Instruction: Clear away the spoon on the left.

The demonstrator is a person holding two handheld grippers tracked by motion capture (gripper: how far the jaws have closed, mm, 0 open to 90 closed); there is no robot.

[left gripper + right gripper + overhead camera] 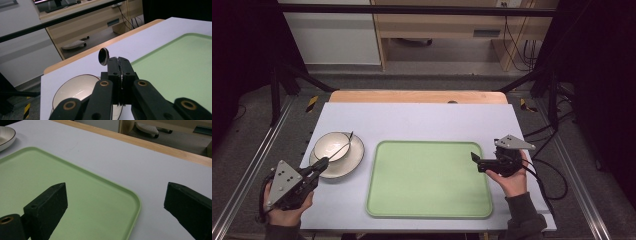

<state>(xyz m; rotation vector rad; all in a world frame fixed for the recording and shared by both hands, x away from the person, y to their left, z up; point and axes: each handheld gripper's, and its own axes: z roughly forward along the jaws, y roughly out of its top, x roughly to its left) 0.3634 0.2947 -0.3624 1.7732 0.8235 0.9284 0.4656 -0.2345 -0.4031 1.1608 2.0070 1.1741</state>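
Nearest the high camera, two hands enter from the bottom edge, each holding a claw. Left claw (323, 163): at the near-left of the tabletop (422, 117), jaws clenched on the handle of a metal spoon (343, 147). In the left gripper view the two black jaws (119, 75) press flat together with the thin handle edge between them, and the spoon's round end (103, 56) rises beyond their tips, tilted up and left. From above, the spoon runs diagonally from the left claw over a cream bowl (332, 145), its far end at the bowl's far-right rim; whether it touches the rim cannot be told at this size. The bowl sits on a cream plate (352, 159) with a dark rim line, both just left of a pale green tray (429, 178).

Right claw (477, 161): held over the tray's right edge, jaws released and spread wide. In the right gripper view the left jaw hangs above the green tray (75, 202) and the right jaw above bare pale tabletop (140, 167), with the tray's rounded corner between them; nothing lies between the jaws. The plate (6, 137) shows at the upper left of that view.

The tray lies flat at the centre of the tabletop. A wooden edge (417, 96) borders the far side.
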